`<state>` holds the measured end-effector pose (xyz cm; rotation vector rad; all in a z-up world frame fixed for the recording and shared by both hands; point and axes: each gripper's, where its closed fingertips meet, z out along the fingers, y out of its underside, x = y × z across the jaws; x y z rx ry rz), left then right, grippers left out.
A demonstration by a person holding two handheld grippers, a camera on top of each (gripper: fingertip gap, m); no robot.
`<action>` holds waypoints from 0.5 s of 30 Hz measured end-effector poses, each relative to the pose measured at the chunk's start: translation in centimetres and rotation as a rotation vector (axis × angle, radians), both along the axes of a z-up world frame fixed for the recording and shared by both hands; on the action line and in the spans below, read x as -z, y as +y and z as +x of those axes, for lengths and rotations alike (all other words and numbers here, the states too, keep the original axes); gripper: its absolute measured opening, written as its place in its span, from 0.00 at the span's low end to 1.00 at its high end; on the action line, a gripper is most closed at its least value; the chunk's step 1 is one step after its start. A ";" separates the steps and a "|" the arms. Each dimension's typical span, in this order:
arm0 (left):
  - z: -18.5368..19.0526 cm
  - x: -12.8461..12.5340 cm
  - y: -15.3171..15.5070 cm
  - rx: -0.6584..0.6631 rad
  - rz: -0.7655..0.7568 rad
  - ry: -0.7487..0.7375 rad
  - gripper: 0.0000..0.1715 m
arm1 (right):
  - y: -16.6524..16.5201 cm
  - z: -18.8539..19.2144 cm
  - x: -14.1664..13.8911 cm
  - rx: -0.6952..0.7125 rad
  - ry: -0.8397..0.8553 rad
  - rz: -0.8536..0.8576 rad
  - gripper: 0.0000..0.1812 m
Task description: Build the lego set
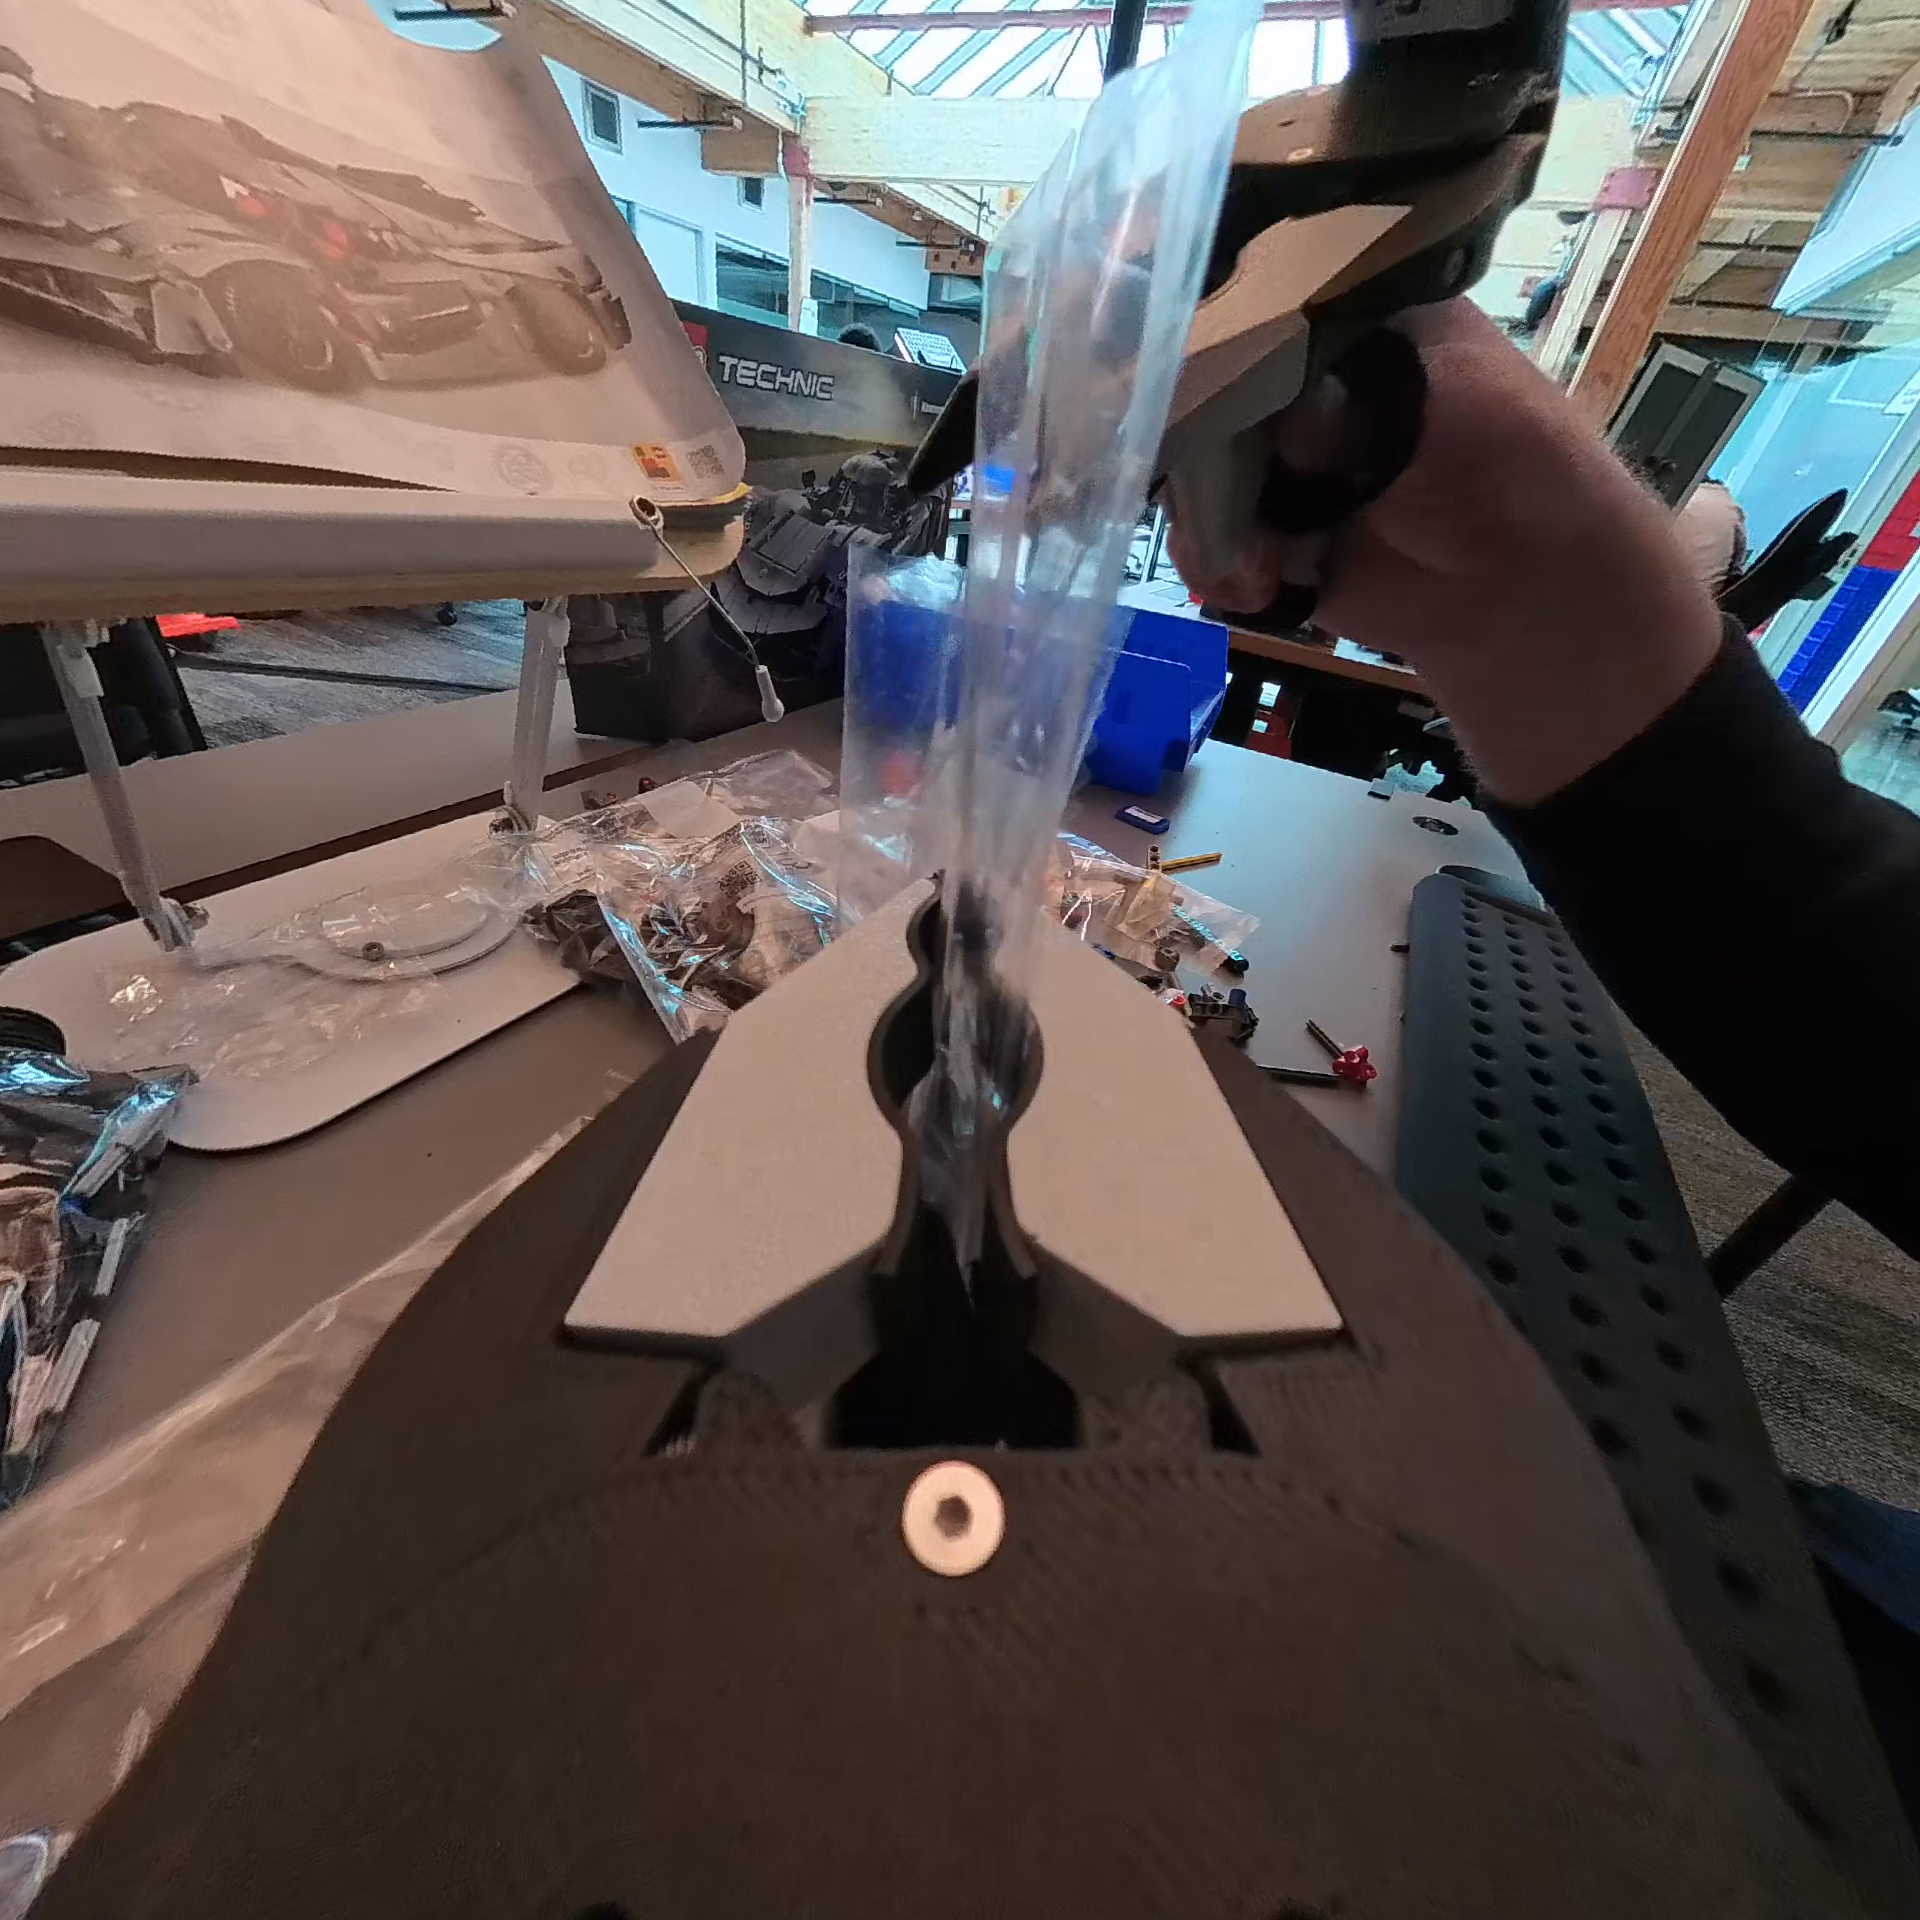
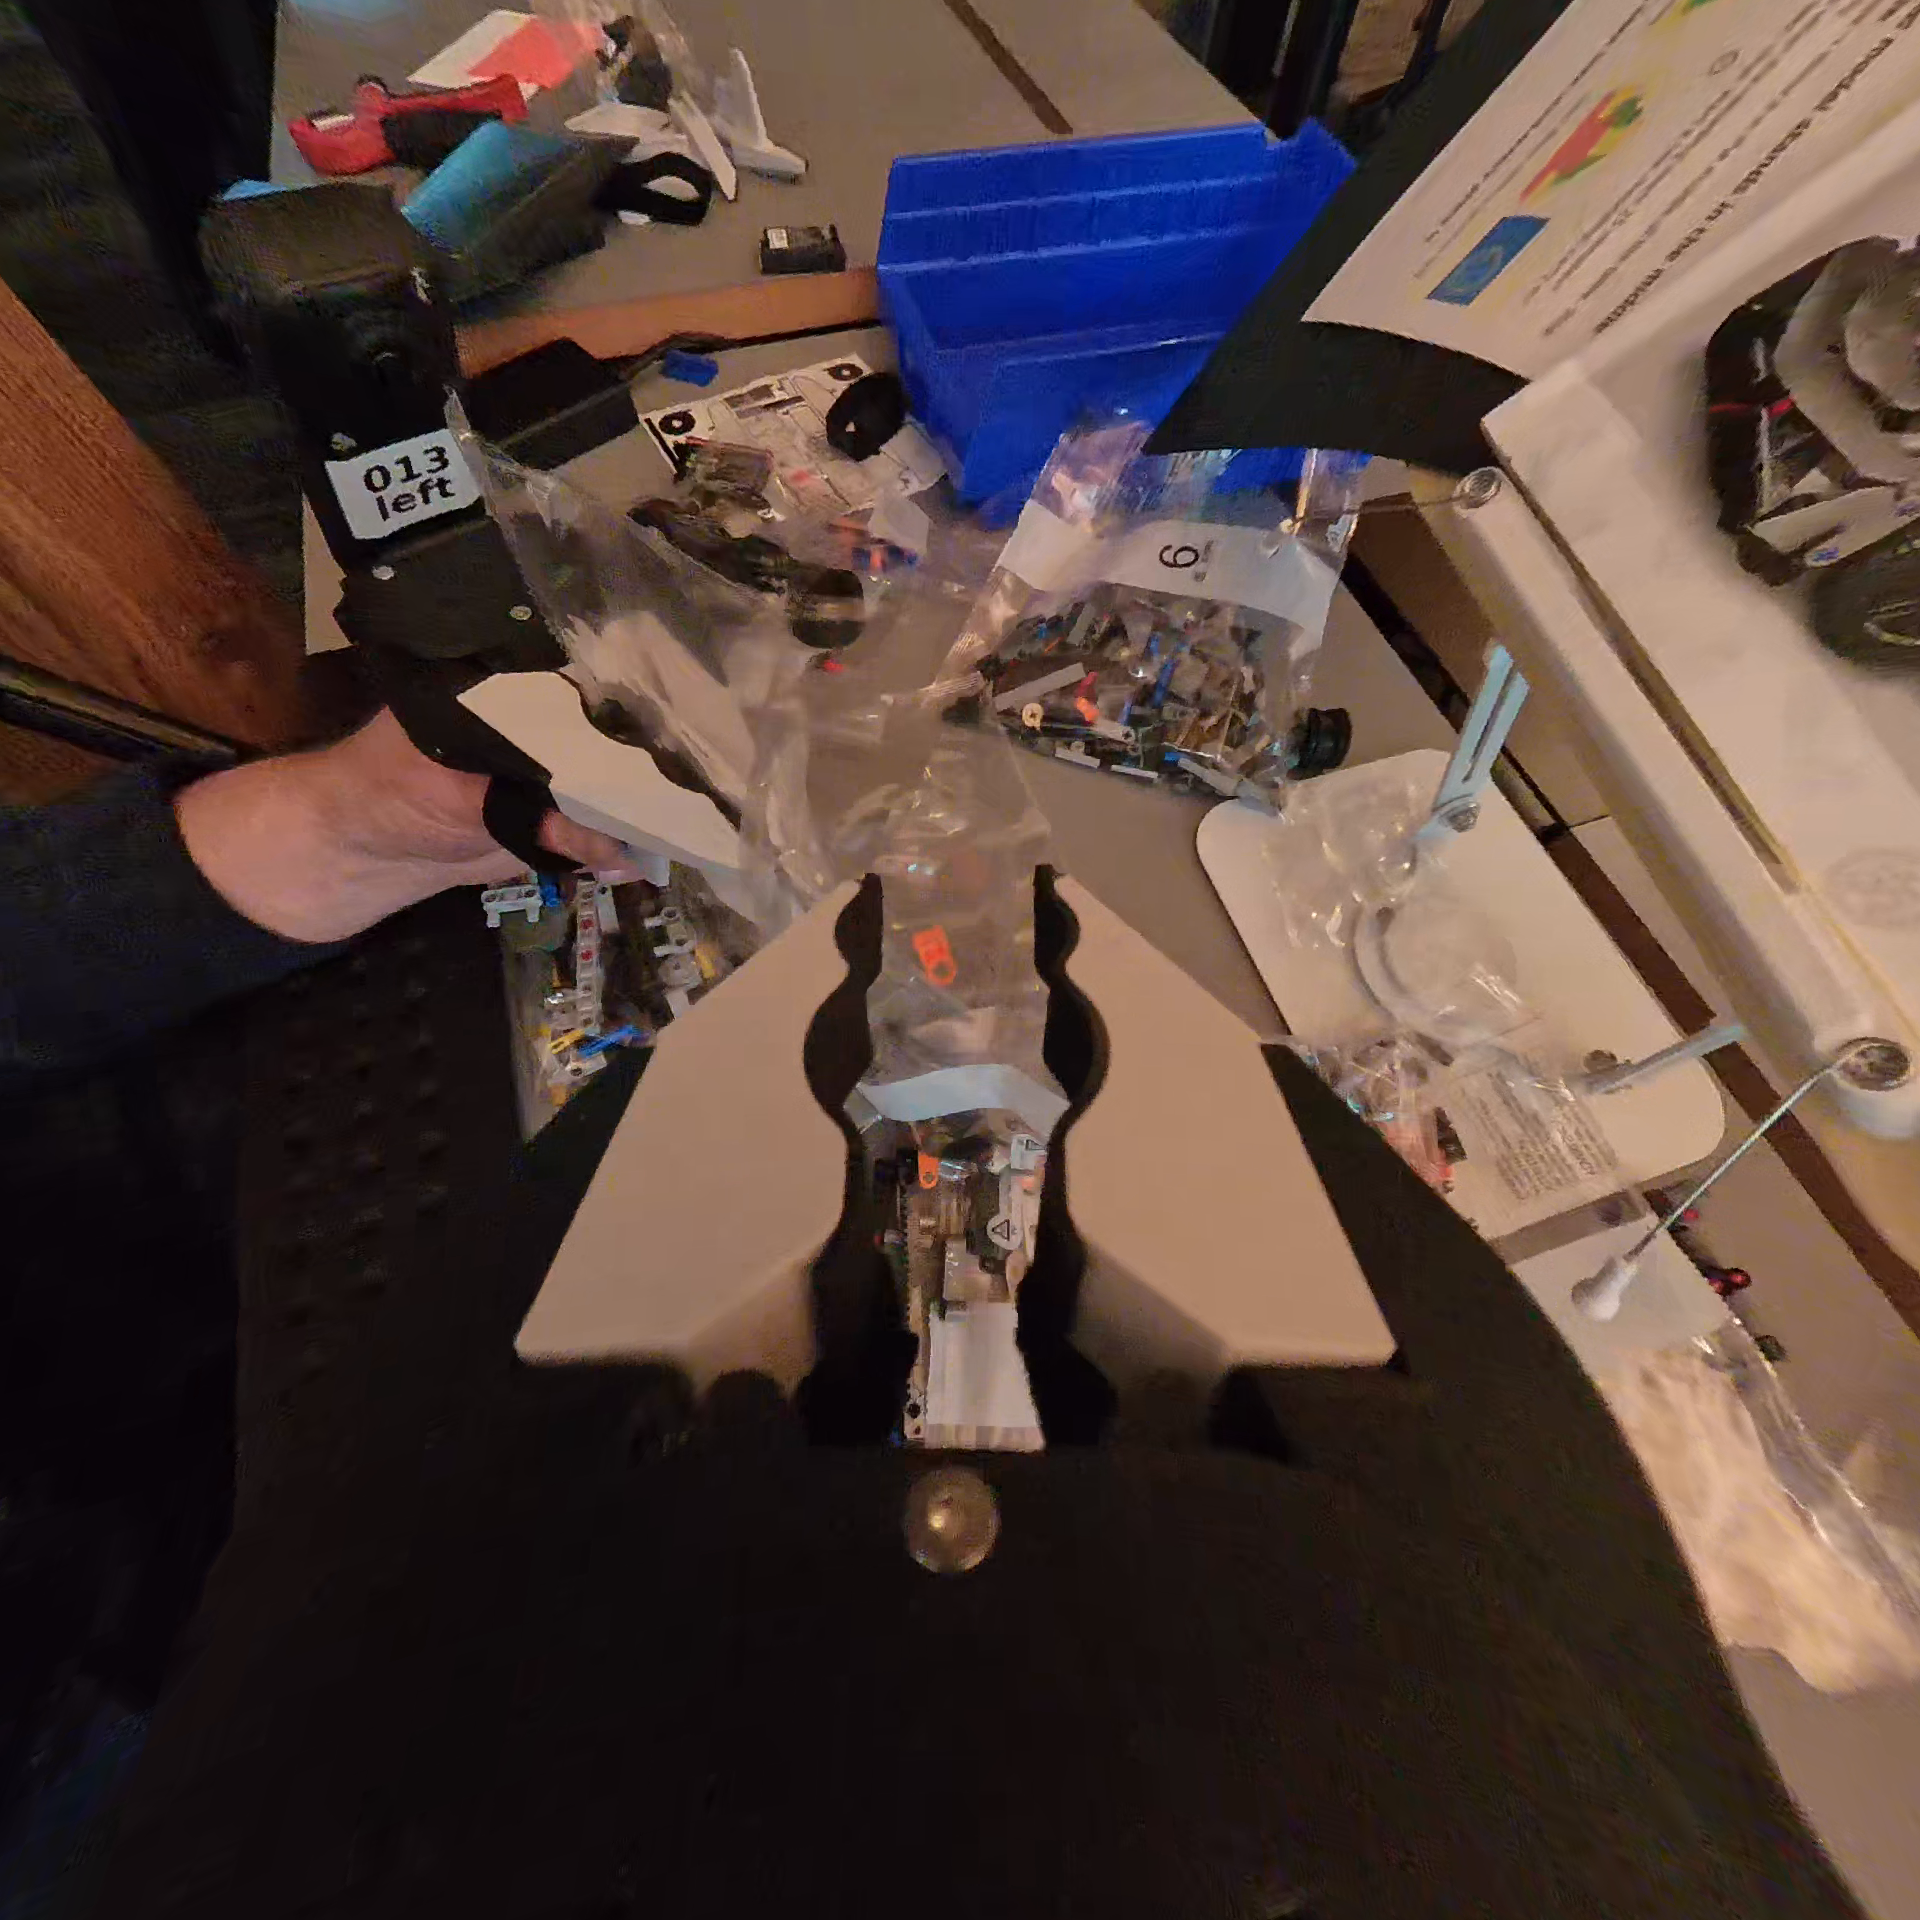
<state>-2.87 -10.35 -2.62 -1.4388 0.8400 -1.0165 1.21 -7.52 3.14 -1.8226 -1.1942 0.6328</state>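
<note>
**Two grippers on one clear bag**

Two grippers are seen at a single clear plastic bag (image 1: 1049,540), so the step in hand is judged to be opening or emptying a parts bag, ahead of any assembly. In the left wrist view the left gripper (image 1: 961,935) is closed on the lower end of the film, which is pinched and crumpled between the jaws; the bag is stretched up and to the right, where the right gripper (image 1: 1091,416) is held in a hand (image 1: 1455,582) and appears pressed against the upper end. In the right wrist view the right gripper (image 2: 951,883) is seen with a gap between its jaws and film lying in that gap; whether the film is truly clamped there cannot be told. The next move is judged to call for a steady pull apart, or a tip over the table (image 2: 1143,862), with the loose pieces kept from scattering.

Containers, left to right in the right wrist view: the held bag, with an orange piece (image 2: 933,954) and little else visible; a numbered bag (image 2: 1143,644) packed with small mixed parts, lying farther off; a blue bin (image 2: 1070,301) at the far side, its contents not visible; a crumpled empty-looking bag (image 2: 1382,935) on the white stand base (image 2: 1662,1132).
</note>
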 end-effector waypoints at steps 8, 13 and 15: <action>-0.2 0.0 0.1 -0.005 -0.011 0.000 0.00 | -5.2 7.8 5.1 0.096 -0.180 -0.066 0.12; 0.1 -0.1 0.0 -0.002 -0.007 0.006 0.00 | -10.5 12.5 14.6 0.154 -0.328 -0.309 0.12; 0.2 0.0 -0.1 0.000 -0.007 0.007 0.00 | -11.8 12.8 17.0 0.160 -0.358 -0.359 0.12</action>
